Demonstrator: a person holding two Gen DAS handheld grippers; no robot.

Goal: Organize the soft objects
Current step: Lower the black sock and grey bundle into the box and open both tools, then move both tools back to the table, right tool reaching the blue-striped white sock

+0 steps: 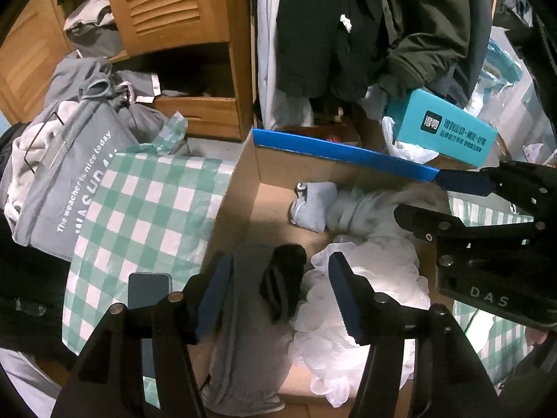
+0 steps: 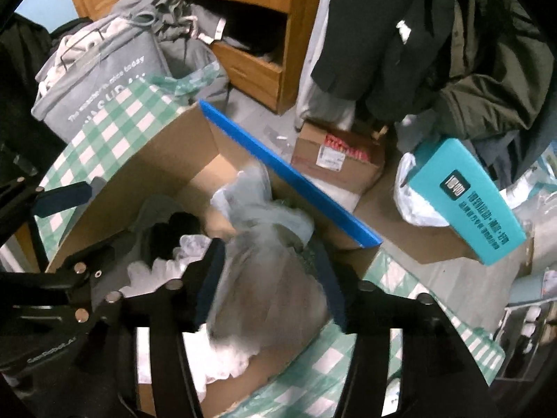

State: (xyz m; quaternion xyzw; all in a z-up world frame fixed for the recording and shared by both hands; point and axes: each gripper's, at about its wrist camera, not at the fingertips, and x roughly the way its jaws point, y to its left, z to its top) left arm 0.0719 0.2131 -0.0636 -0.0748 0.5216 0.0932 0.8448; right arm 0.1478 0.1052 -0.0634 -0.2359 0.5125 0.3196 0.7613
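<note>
An open cardboard box (image 1: 271,174) with a blue-edged flap (image 1: 341,155) sits on a green checked cloth (image 1: 146,209). Inside lie a grey garment (image 1: 243,313), a black item (image 1: 283,282), a white mesh puff (image 1: 376,278) and a rolled grey cloth (image 1: 313,205). My left gripper (image 1: 278,296) is open above the grey garment and black item. My right gripper (image 2: 268,278) is over the box (image 2: 167,160), its fingers on either side of a blurred grey cloth (image 2: 271,278). The right gripper also shows in the left wrist view (image 1: 463,205).
A grey laundry bag (image 1: 69,181) full of clothes stands left of the box. A wooden wardrobe (image 1: 195,69) with an open drawer is behind. Dark coats (image 1: 365,28) hang at the back. A teal box (image 1: 442,129) and a small carton (image 2: 334,160) lie on the right. A phone (image 1: 148,289) lies on the cloth.
</note>
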